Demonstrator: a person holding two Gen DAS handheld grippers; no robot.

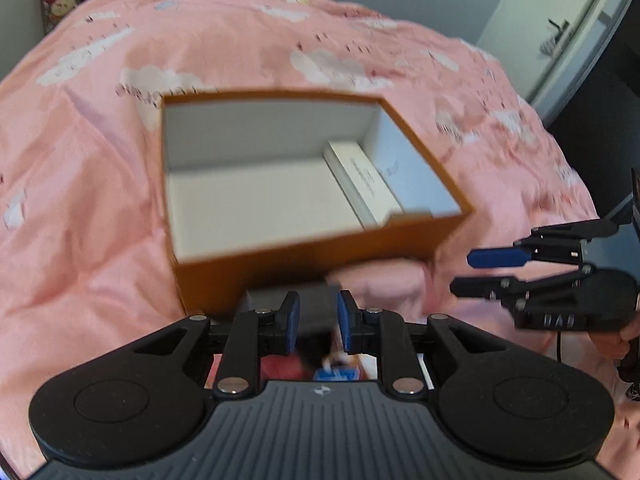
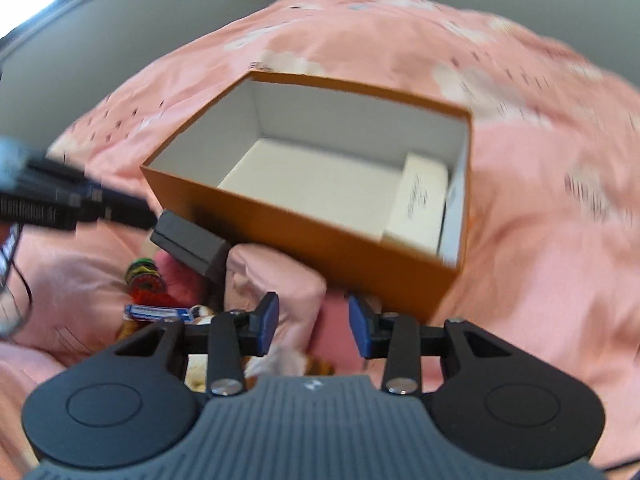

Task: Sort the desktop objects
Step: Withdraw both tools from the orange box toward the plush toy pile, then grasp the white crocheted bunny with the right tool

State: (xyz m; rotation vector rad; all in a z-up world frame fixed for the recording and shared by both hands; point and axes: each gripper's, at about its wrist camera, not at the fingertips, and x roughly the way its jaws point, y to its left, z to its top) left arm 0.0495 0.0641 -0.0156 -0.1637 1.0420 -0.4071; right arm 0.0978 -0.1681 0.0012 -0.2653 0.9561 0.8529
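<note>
An open orange box [image 1: 320,256] with a white inside stands on the pink bedspread, and a small white box [image 1: 368,180] lies against its right wall. My left gripper [image 1: 318,322] is shut on a small black box [image 1: 316,304], held just in front of the orange box's near wall. The right wrist view shows that black box [image 2: 192,244] in the left gripper [image 2: 154,220], beside the orange box [image 2: 320,236] and its white box [image 2: 424,200]. My right gripper [image 2: 314,324] is open and holds nothing. It also shows at the right [image 1: 464,272].
The pink bedspread [image 2: 540,220] with cloud prints covers the whole surface and bulges in folds near the orange box. A blue-and-white packet [image 2: 156,312] and a colourful round item [image 2: 144,276] lie in a hollow below the black box. A grey wall and a door [image 1: 560,32] stand behind.
</note>
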